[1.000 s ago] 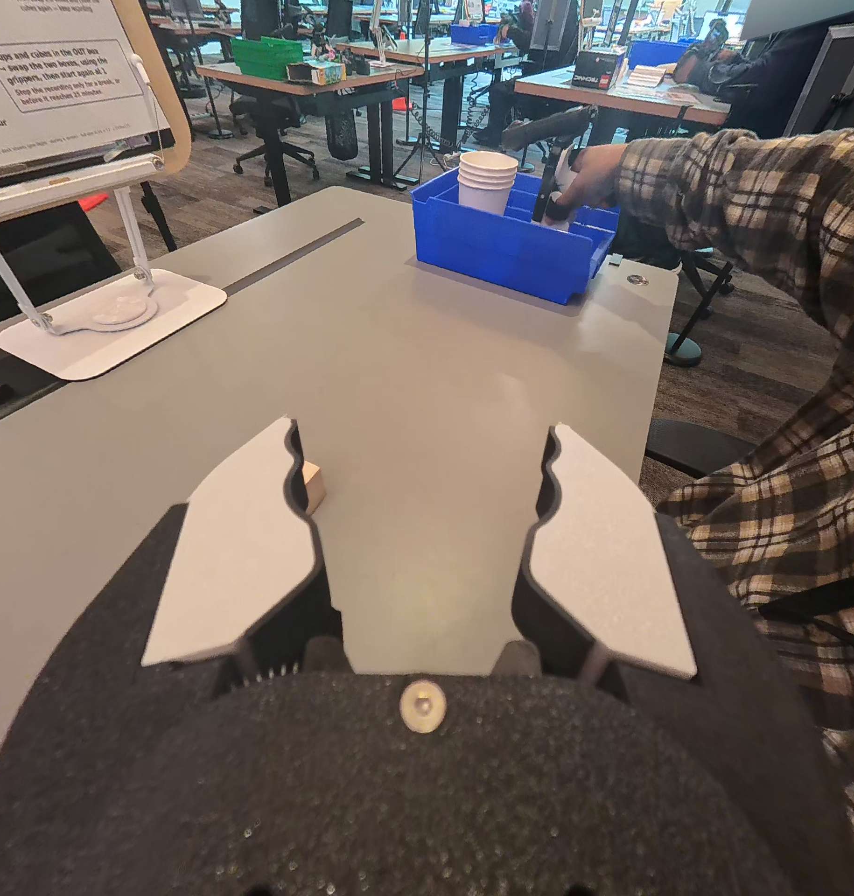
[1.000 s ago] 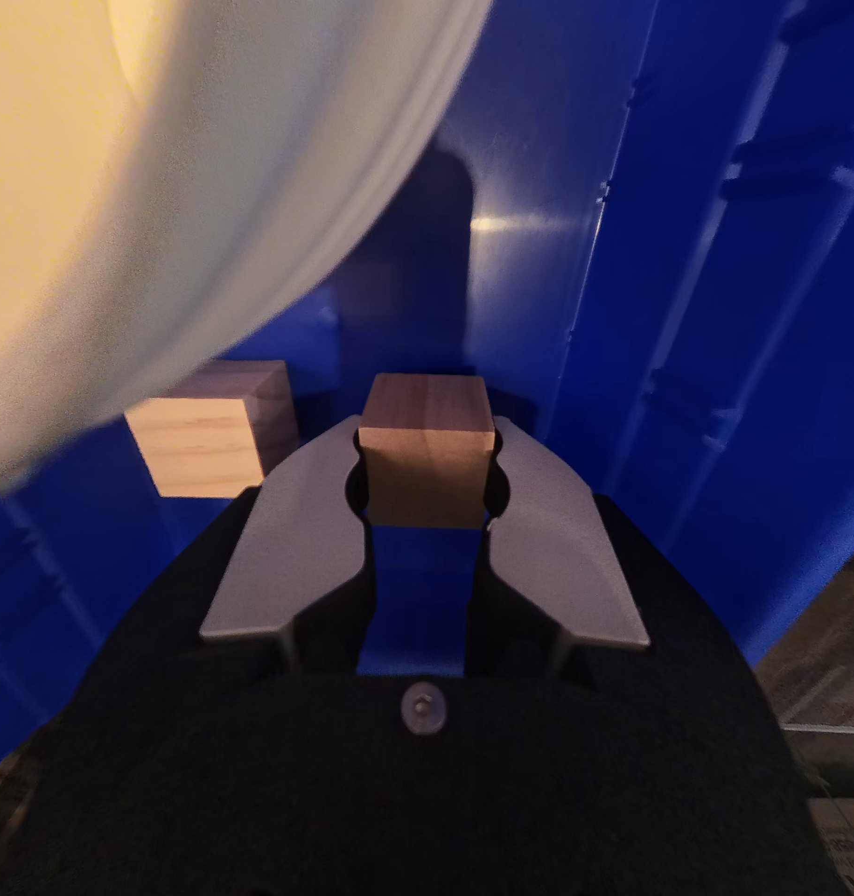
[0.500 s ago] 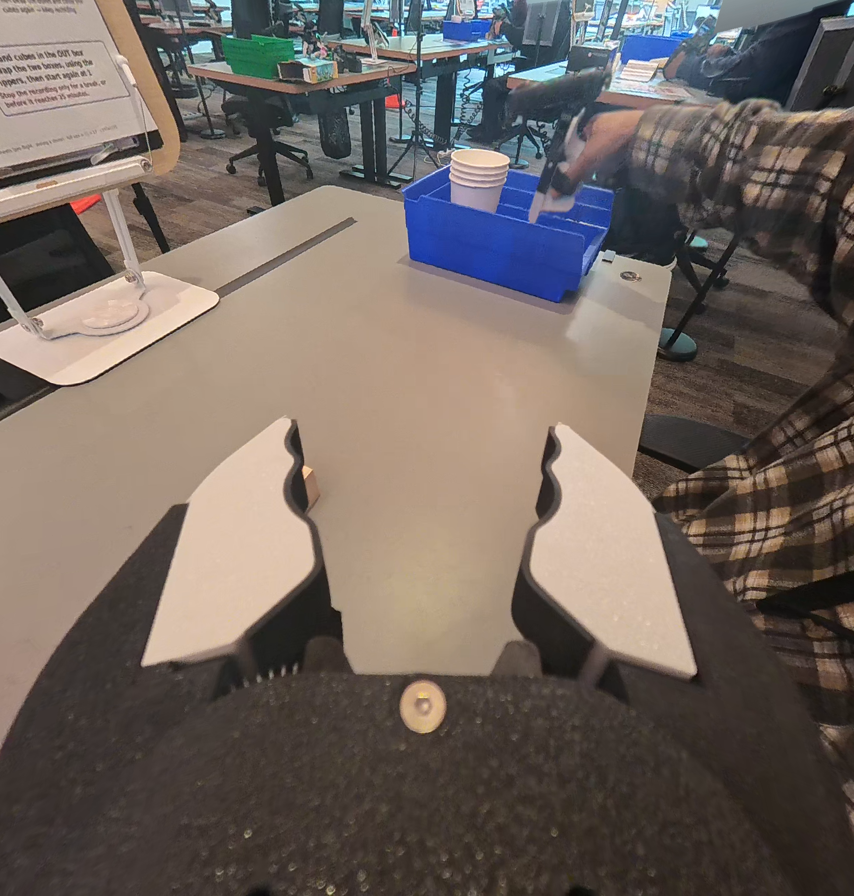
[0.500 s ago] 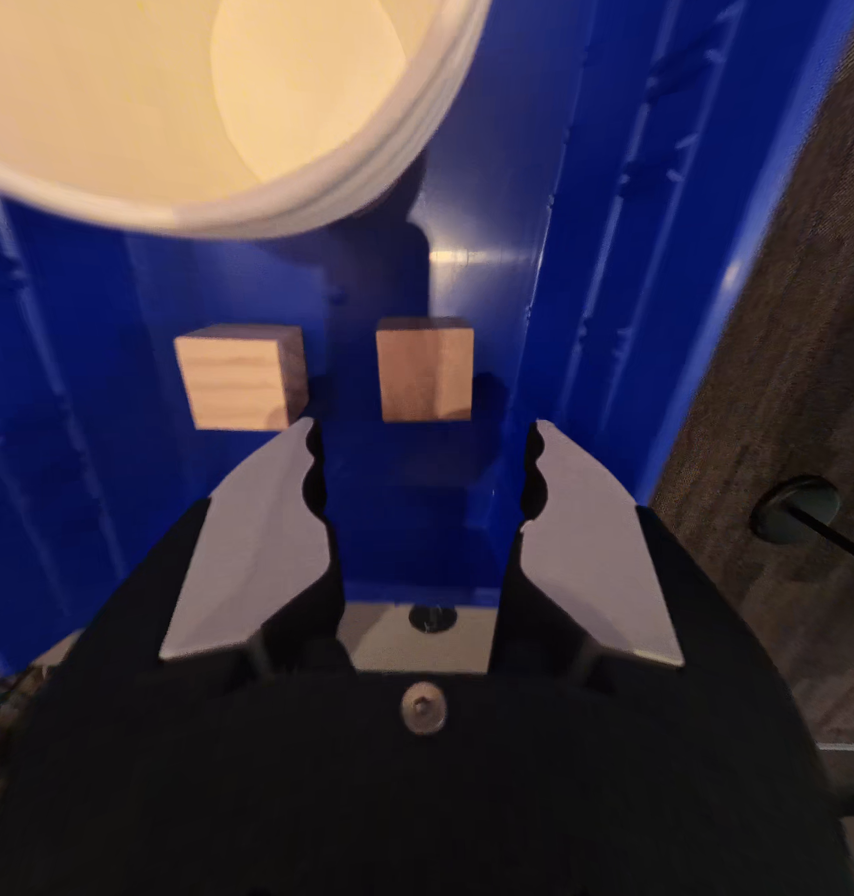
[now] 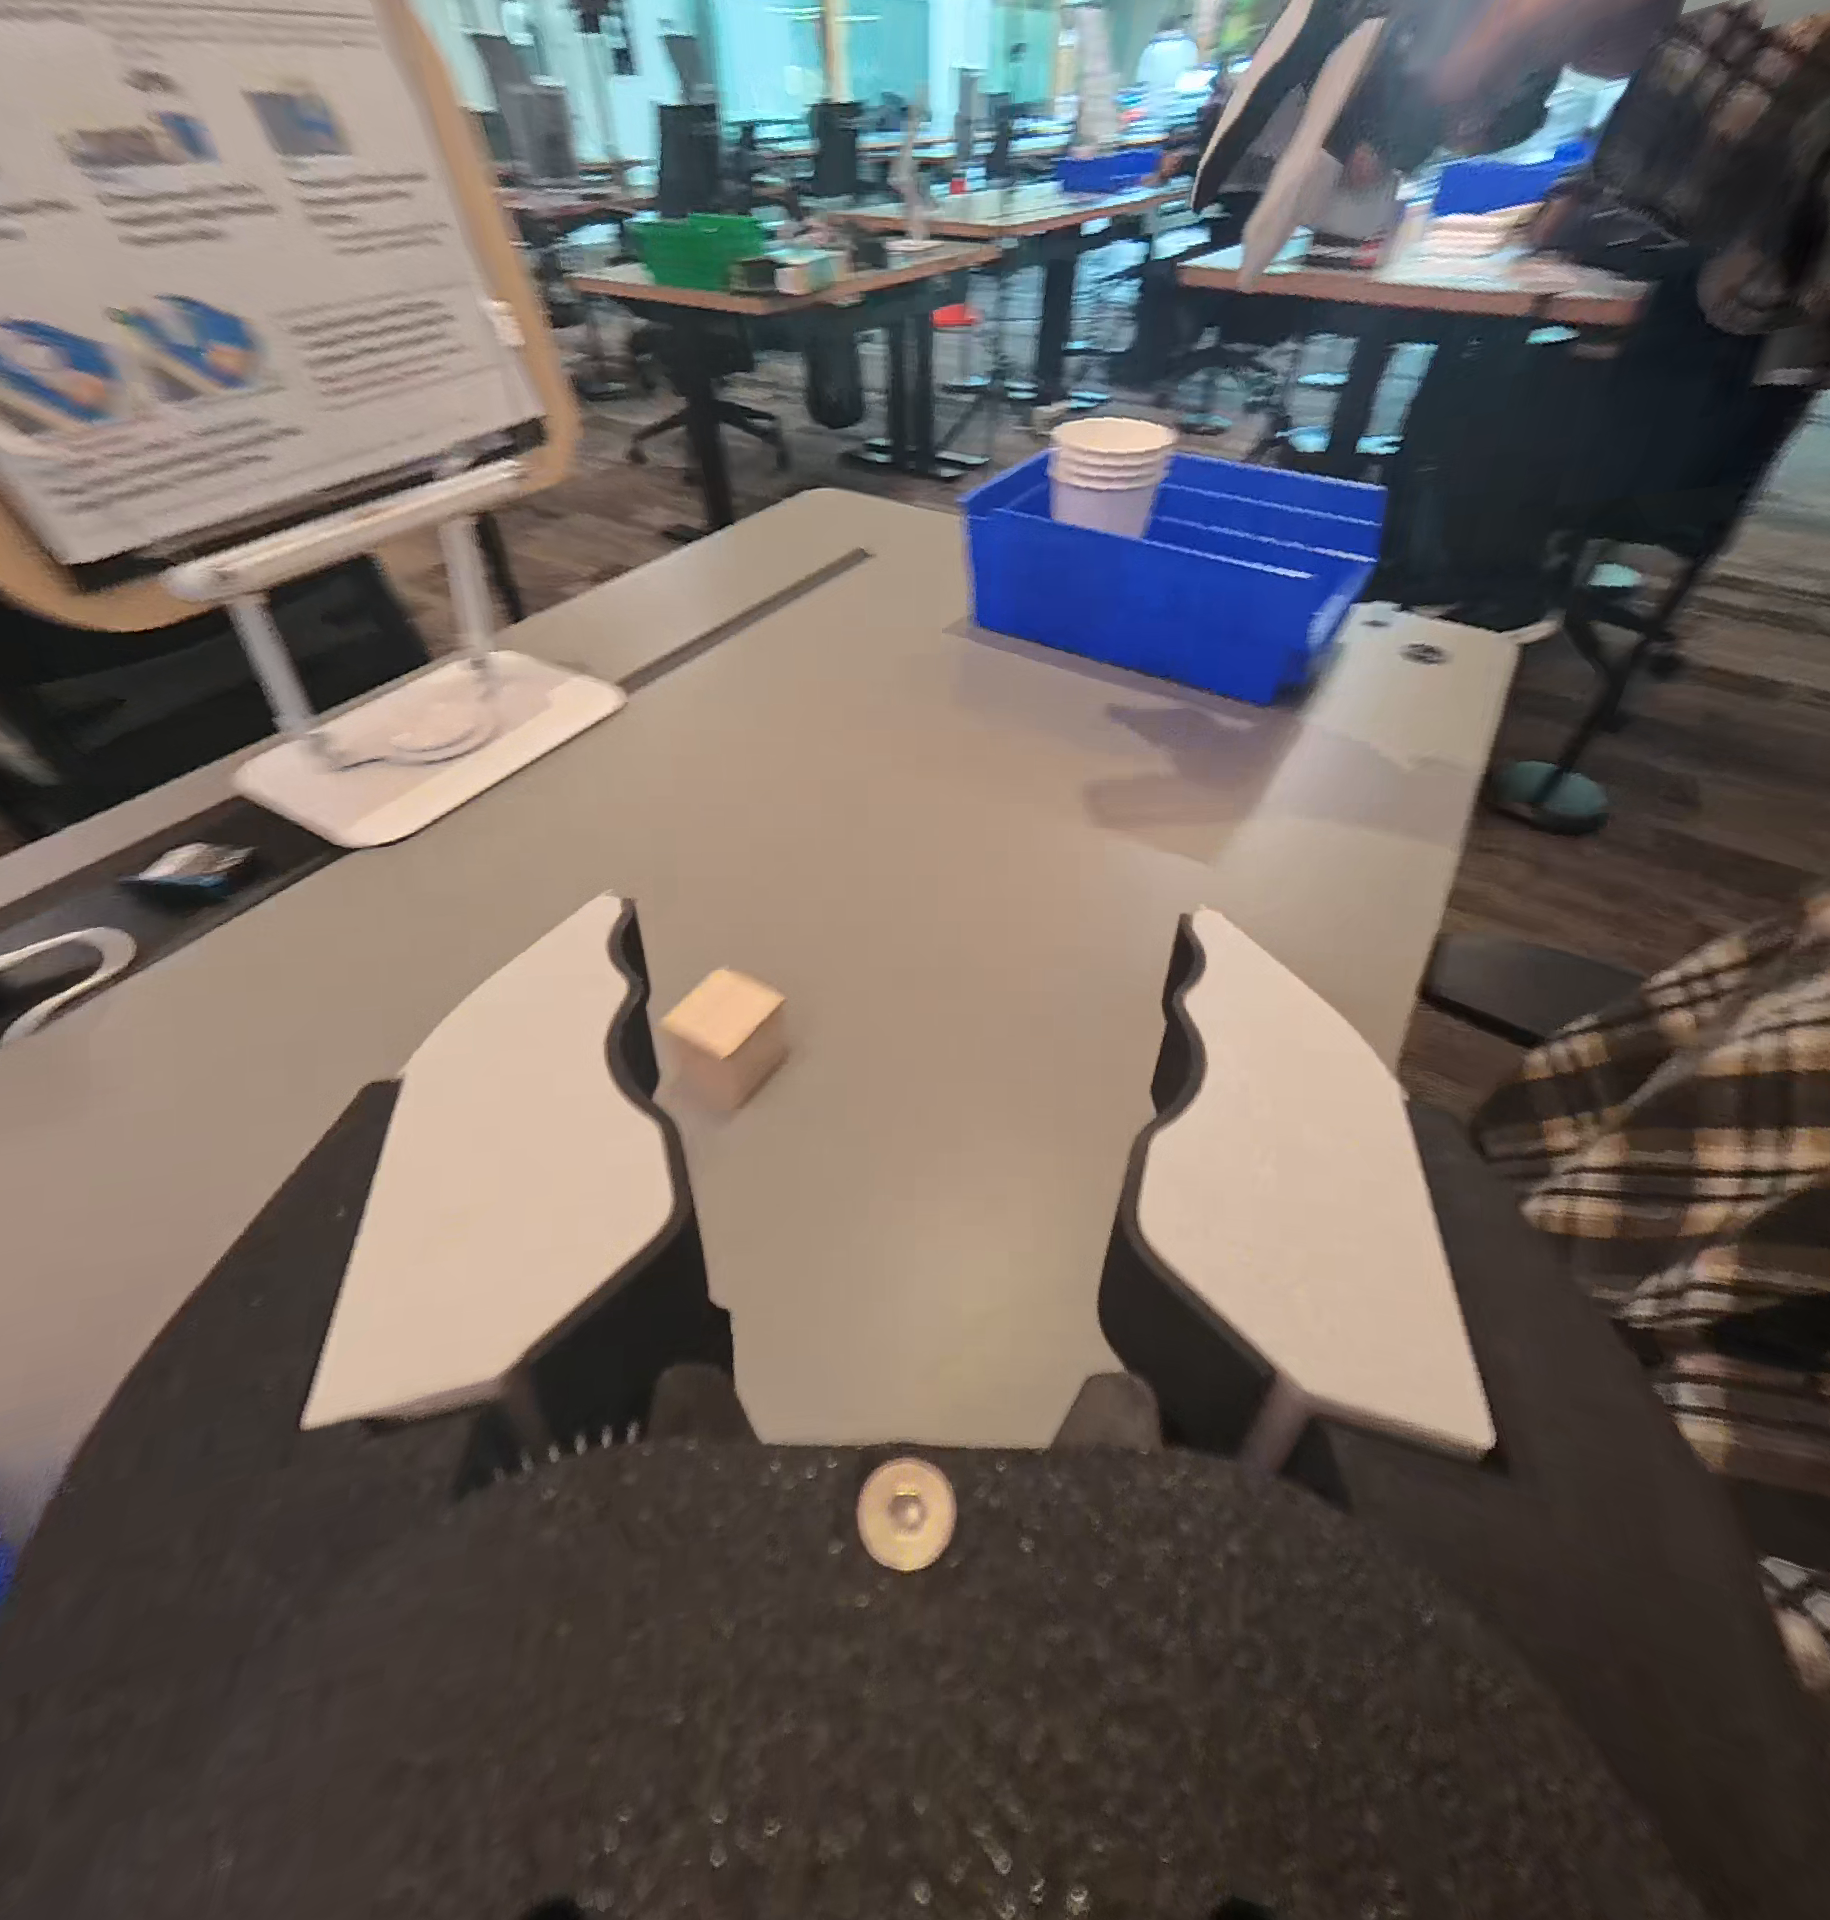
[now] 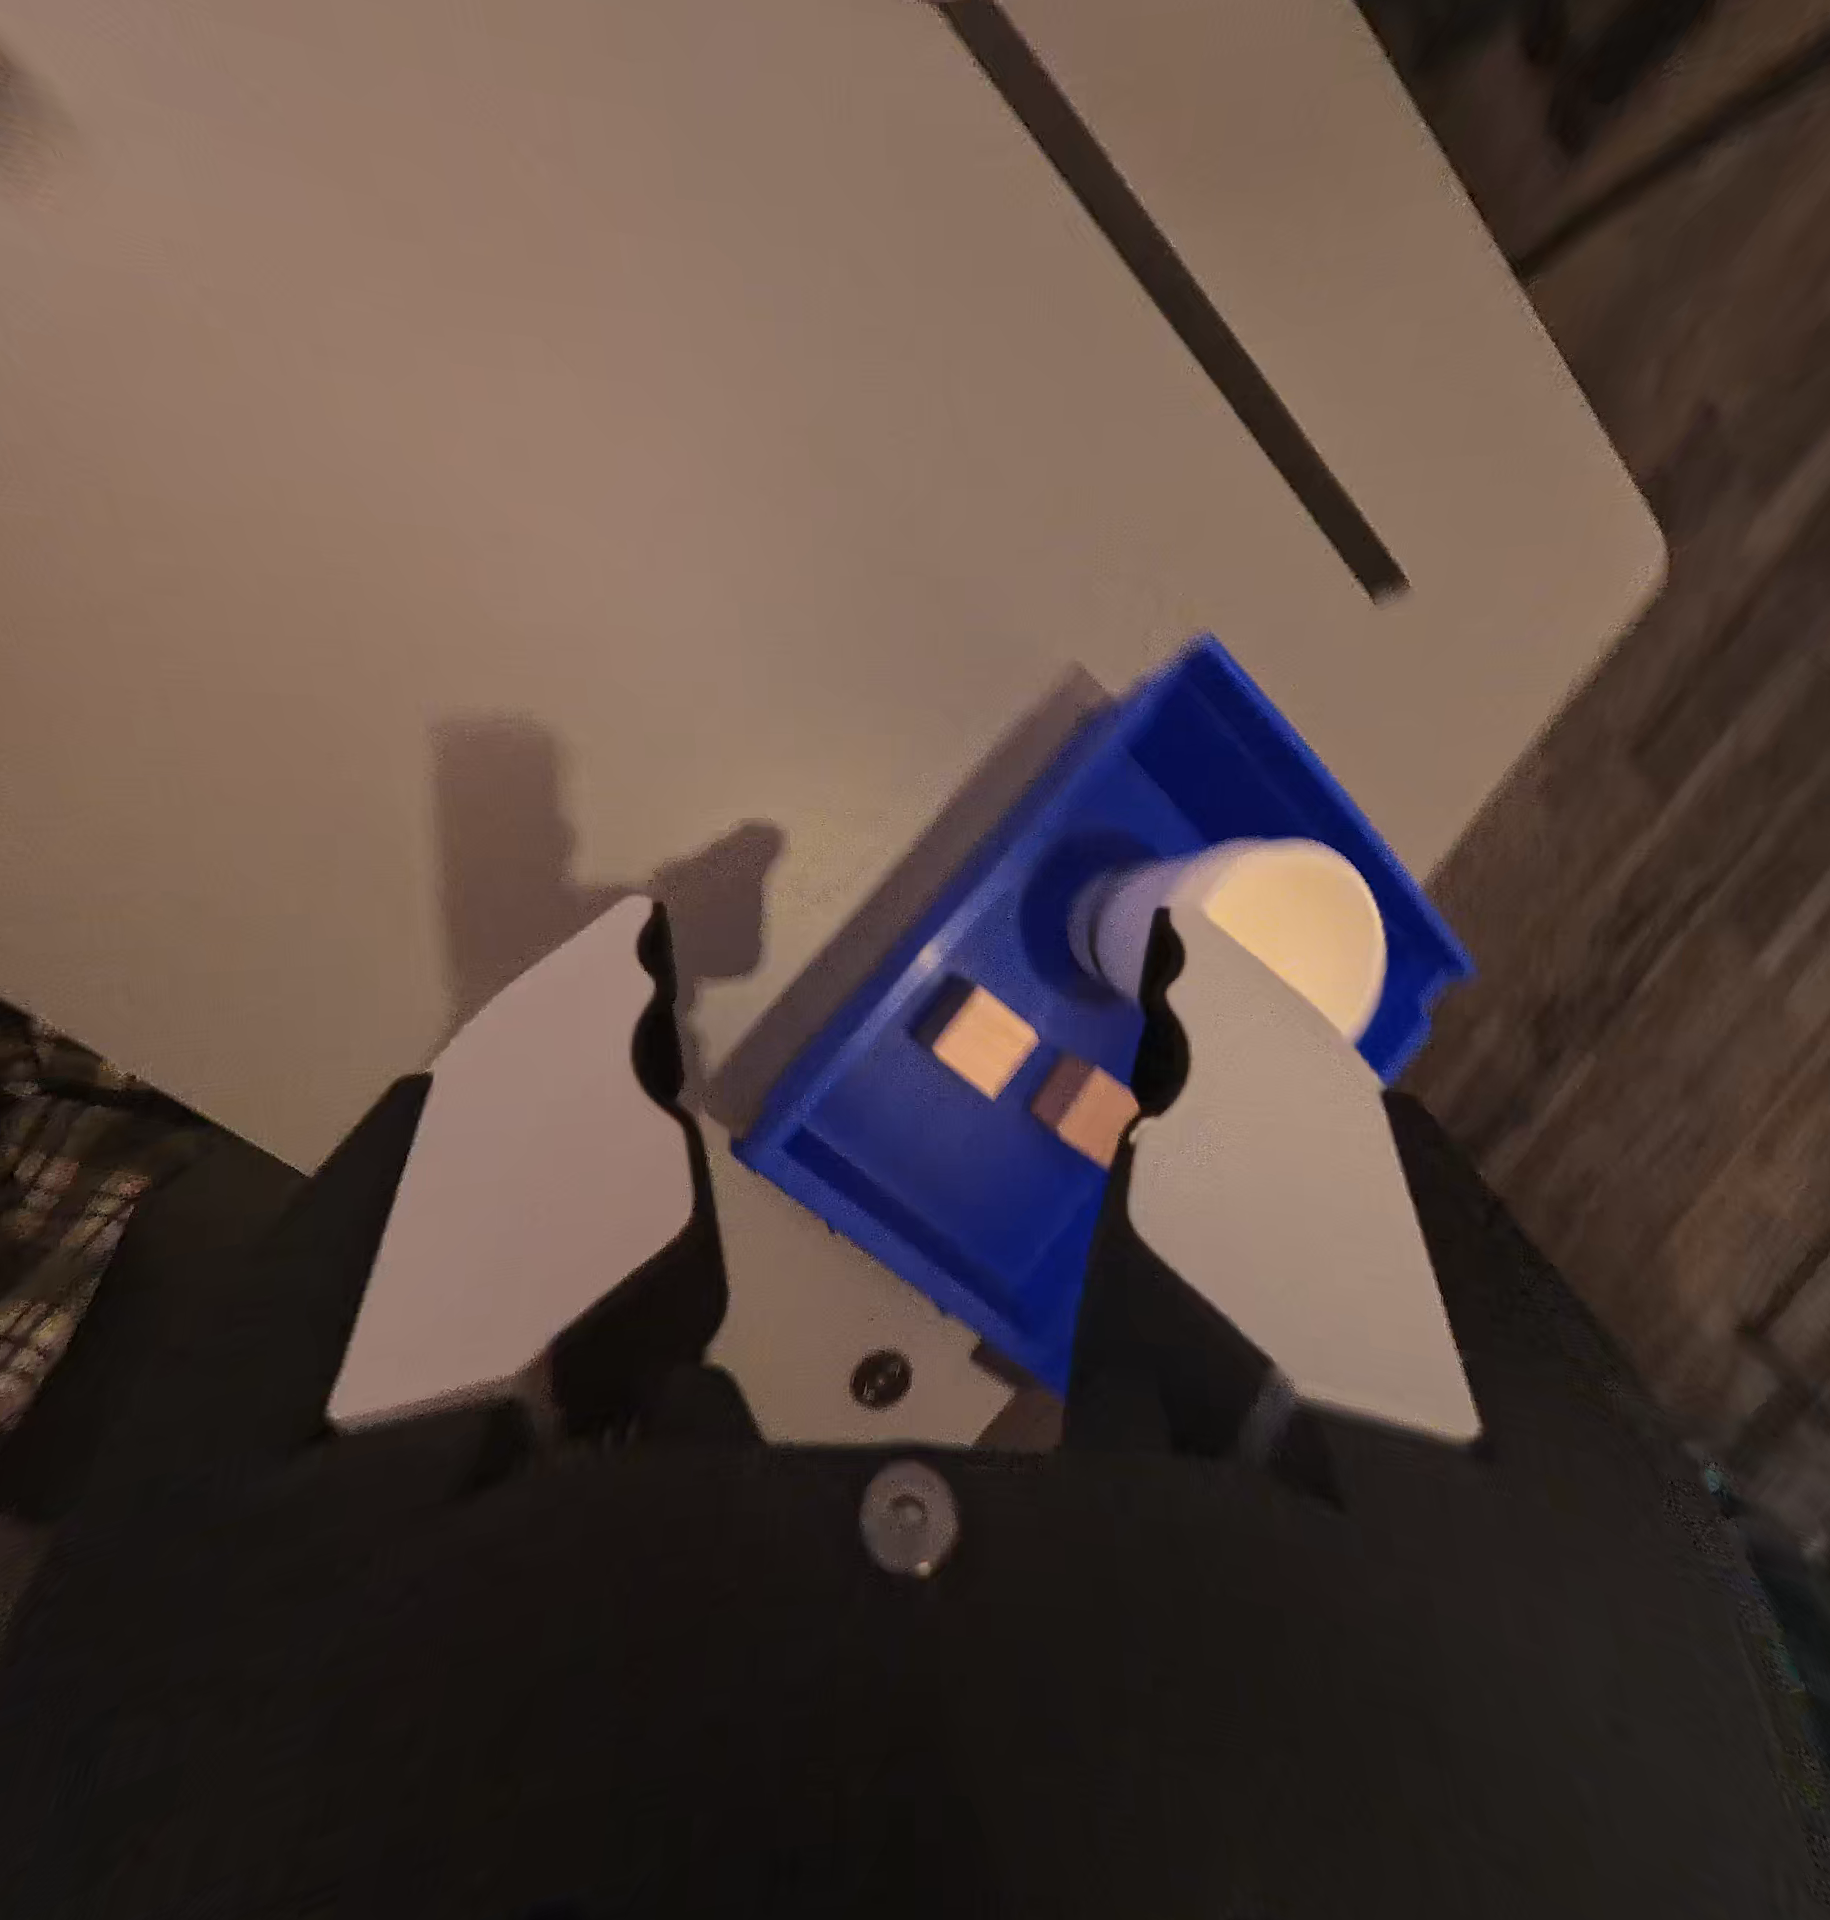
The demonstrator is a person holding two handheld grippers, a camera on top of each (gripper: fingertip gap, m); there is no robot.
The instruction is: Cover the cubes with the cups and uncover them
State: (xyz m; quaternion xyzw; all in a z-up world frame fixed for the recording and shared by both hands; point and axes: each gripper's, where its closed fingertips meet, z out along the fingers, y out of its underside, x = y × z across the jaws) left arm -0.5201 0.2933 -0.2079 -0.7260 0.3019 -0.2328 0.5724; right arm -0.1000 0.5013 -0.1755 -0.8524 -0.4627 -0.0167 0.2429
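Left gripper [image 5: 900, 997]: jaws spread wide, empty, low over the near part of the table [image 5: 890, 748]; one wooden cube [image 5: 724, 1034] lies just beside its left finger.
Right gripper [image 6: 906, 997]: wide and empty, high above the blue bin [image 6: 1004, 1205].
Bin: at the table's far right corner, holding the stacked cups [image 5: 1110, 473] and two cubes [image 6: 984, 1039].
Step, as we judge it: clearing away; we'd centre the jaws on the table cube before closing.
Writing: instruction sheet on a stand [image 5: 225, 270], too blurred to read.

Left gripper [image 5: 900, 925] open, wooden cube [image 5: 724, 1037] on table [image 5: 890, 790]
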